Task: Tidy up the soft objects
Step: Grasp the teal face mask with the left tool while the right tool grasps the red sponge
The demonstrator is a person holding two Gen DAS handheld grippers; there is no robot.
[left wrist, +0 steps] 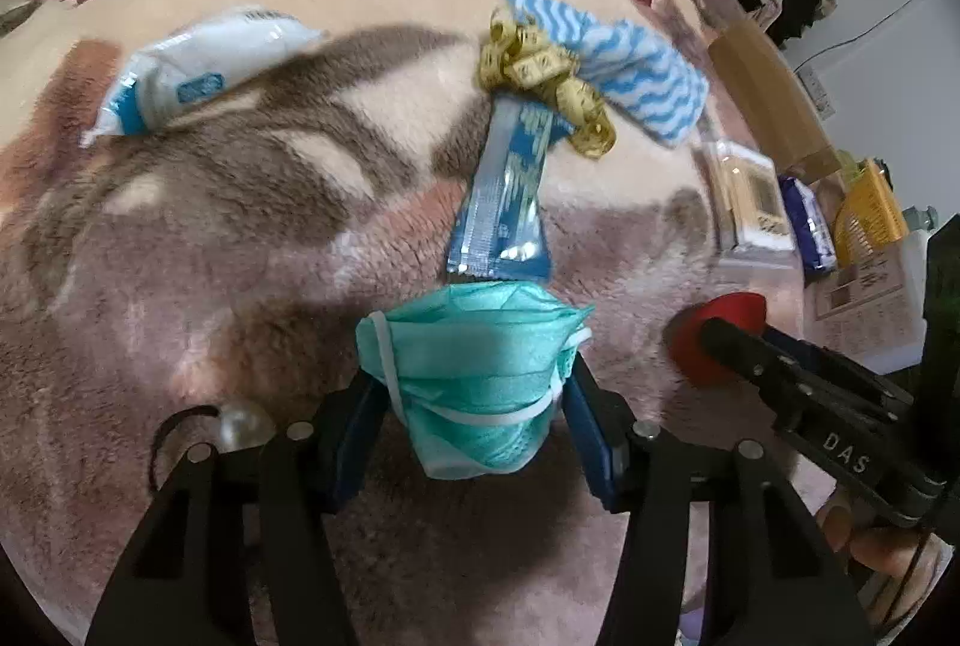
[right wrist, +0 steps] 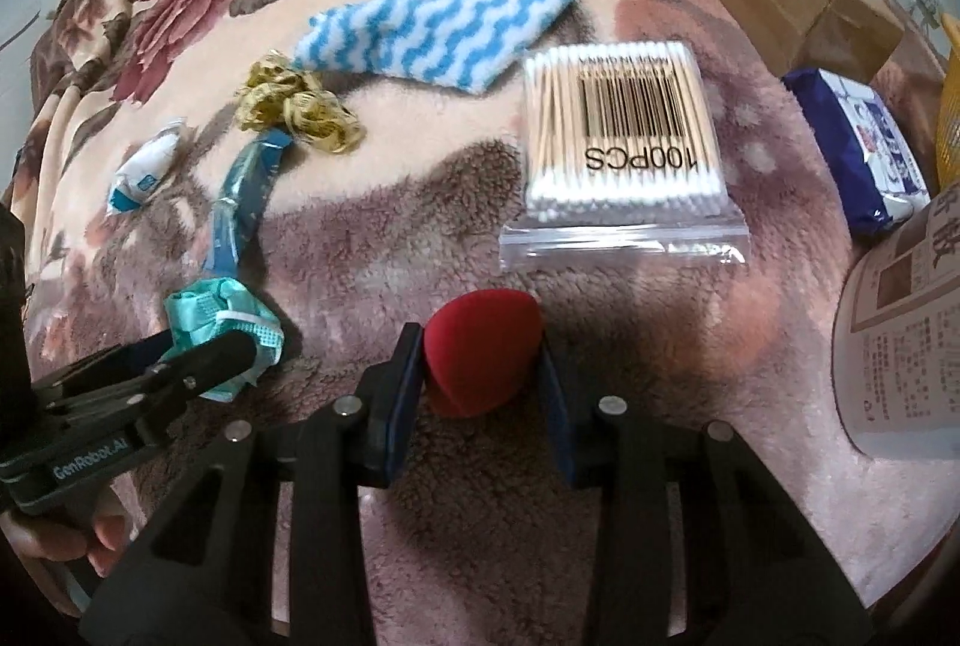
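My left claw [left wrist: 474, 424] pinches the green mask [left wrist: 474, 376] just above the blanket [left wrist: 240, 286]; my right claw [right wrist: 480, 370] pinches the red sponge [right wrist: 480, 352]. Ahead lie a blue sachet [left wrist: 504, 202], yellow tape [left wrist: 540, 70], striped cloth [right wrist: 438, 28] and swab bag [right wrist: 624, 136].

Teal mask [left wrist: 474, 382]; red sponge [right wrist: 480, 352]; cloth [right wrist: 432, 22] (blue-white zigzag).

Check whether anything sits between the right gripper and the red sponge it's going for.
Nothing does. The red sponge already sits between the right gripper's blue pads, resting on the blanket; the cotton swab bag lies beyond it.
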